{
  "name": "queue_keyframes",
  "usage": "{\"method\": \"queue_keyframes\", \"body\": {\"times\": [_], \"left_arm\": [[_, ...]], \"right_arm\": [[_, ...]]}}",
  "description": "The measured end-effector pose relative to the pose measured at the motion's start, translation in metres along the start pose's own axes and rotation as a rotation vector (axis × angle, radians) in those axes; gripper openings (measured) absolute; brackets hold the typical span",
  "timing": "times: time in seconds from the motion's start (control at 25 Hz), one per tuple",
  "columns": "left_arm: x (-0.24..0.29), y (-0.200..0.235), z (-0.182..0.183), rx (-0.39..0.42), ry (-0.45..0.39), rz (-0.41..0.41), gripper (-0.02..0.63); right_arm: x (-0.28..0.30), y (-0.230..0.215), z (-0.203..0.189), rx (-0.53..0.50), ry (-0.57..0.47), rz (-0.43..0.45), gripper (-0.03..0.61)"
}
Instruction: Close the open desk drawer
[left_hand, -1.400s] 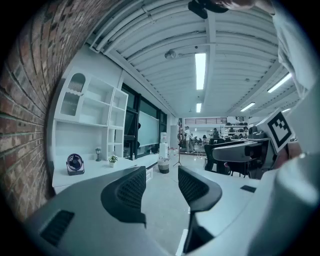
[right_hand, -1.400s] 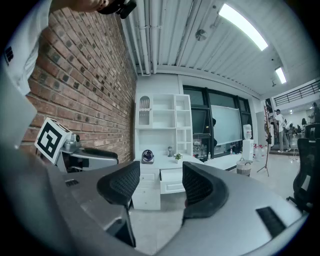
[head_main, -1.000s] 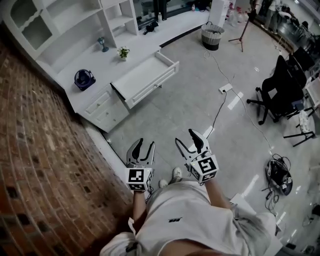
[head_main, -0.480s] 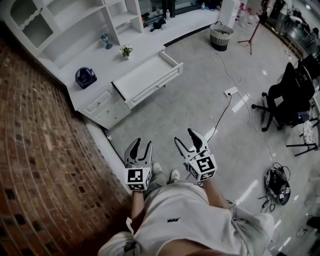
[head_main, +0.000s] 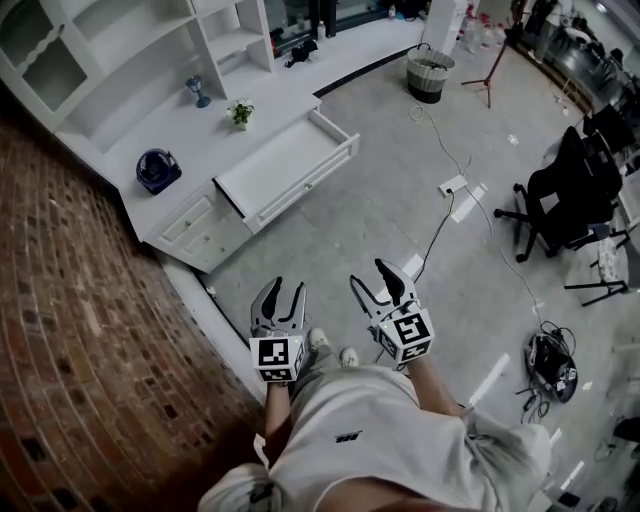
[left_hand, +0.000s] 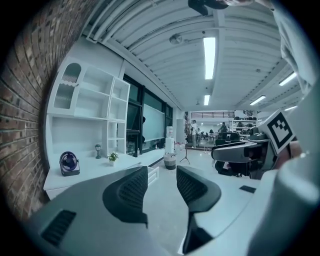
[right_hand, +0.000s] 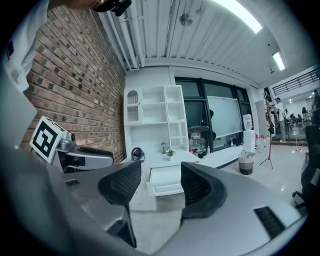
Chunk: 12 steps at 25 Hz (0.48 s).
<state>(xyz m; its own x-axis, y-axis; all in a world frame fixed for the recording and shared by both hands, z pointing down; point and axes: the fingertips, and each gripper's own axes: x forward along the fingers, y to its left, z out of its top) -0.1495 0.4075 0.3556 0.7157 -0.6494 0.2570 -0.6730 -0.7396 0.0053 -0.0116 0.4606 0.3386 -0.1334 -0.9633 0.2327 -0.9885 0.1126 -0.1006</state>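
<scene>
The white desk (head_main: 190, 140) stands against the brick wall, several steps ahead. Its wide drawer (head_main: 290, 163) is pulled out over the floor and looks empty. My left gripper (head_main: 287, 288) is held in front of my body, far from the drawer, open with a narrow gap and nothing between its pads. My right gripper (head_main: 372, 275) hovers beside it, open and empty too. In the right gripper view the drawer (right_hand: 167, 181) shows between the jaws of the right gripper (right_hand: 161, 187). In the left gripper view, a corner of the drawer (left_hand: 152, 174) peeks out by the left gripper (left_hand: 162, 185).
A blue fan (head_main: 158, 168), a small lamp (head_main: 198, 90) and a potted plant (head_main: 240, 113) stand on the desk. A brick wall (head_main: 70, 300) runs along the left. A cable and power strip (head_main: 452, 185), a basket (head_main: 427, 72) and office chairs (head_main: 565, 190) stand on the right.
I have walked a short way towards the desk, and my feet have shifted. Both grippers keep the same pose in front of me, still empty. The drawer stays pulled out.
</scene>
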Motion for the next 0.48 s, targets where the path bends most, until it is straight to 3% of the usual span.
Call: {"method": "queue_keyframes", "body": {"times": [0.48], "left_arm": [[0.043, 0.054, 0.014, 0.005, -0.019, -0.063, 0.190]], "right_arm": [[0.064, -0.005, 0.014, -0.021, 0.013, -0.077, 0.230]]}}
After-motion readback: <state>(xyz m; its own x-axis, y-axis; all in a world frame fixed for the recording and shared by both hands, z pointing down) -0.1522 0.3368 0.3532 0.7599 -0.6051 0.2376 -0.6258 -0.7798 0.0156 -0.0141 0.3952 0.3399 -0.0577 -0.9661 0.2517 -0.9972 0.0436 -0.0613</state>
